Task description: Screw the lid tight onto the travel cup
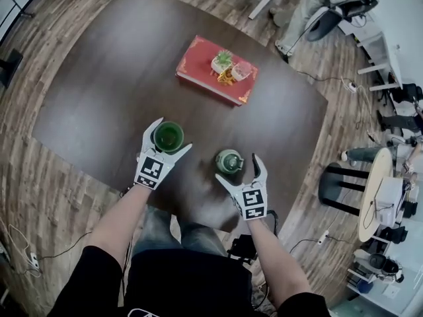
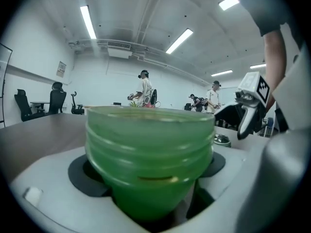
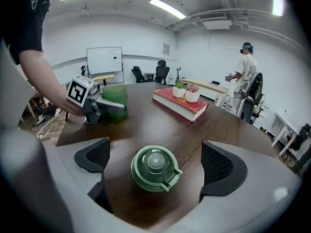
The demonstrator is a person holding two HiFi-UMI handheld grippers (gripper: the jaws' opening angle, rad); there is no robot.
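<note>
Green travel cup [image 1: 168, 137] stands lidless near-left on the worktop [image 1: 99, 98], the left gripper [image 1: 173, 135] seemingly closed on its sides. The lid [image 1: 229, 161] lies right of it, untouched between the wide-open jaws of the right gripper [image 1: 236, 168]; lifting and screwing remain.

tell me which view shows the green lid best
The right gripper view: the lid lies close and centred between the open jaws, untouched, with its top and flip tab clear. In the head view the lid is small, seen from above. The left gripper view shows only a sliver of it beside the cup.
</note>
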